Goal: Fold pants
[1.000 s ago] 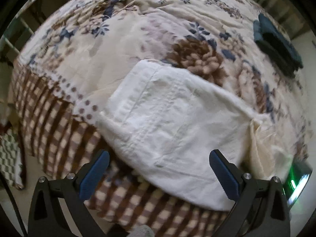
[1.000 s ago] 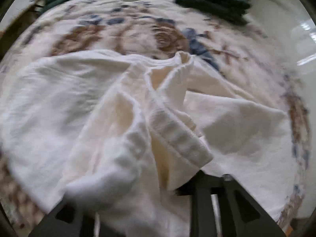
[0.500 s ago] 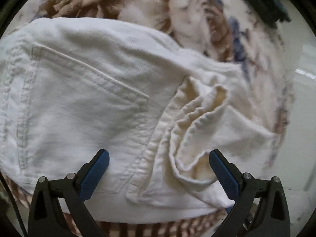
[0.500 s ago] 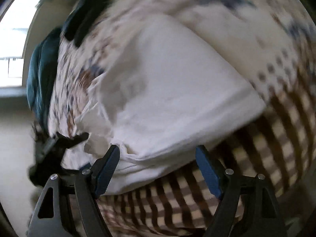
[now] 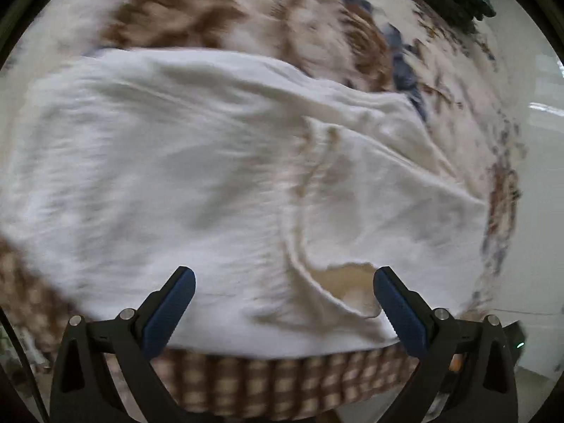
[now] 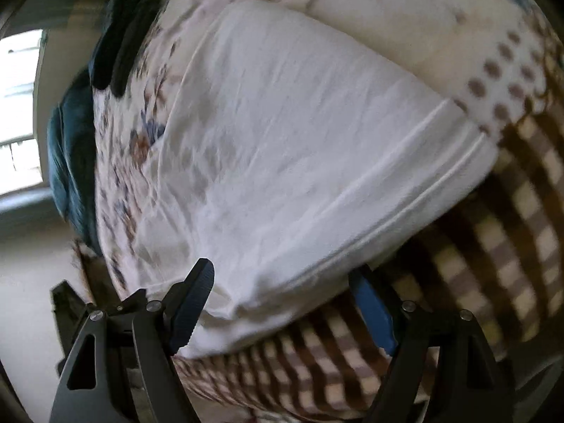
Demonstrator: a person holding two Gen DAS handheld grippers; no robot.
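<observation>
My left tool [image 5: 283, 303] stands wide with nothing between its blue pads, hanging over the near edge of the white pants [image 5: 197, 162]. My right tool [image 6: 282, 303] has just been narrowing but is also apart and empty, its pads straddling a near corner of the pants [image 6: 282, 162] without pressing on it. The pants lie on the bed, near its front edge, already doubled into a broad, roughly rectangular pad. To the right in the left view, a loose flap still curls up and shows its cream inner side, and the cloth there is rumpled. So I judge the fold about halfway: at least one fold is made, the stray flap wants smoothing, and another fold is left. Under them is a bedspread [image 5: 218, 24] with brown and blue flowers, turning to a brown check [image 6: 493, 264] where it drops over the near side. Dark teal clothes [image 6: 74, 141] lie at the far edge, and a pale shiny floor [image 5: 539, 176] shows beyond the bed.
</observation>
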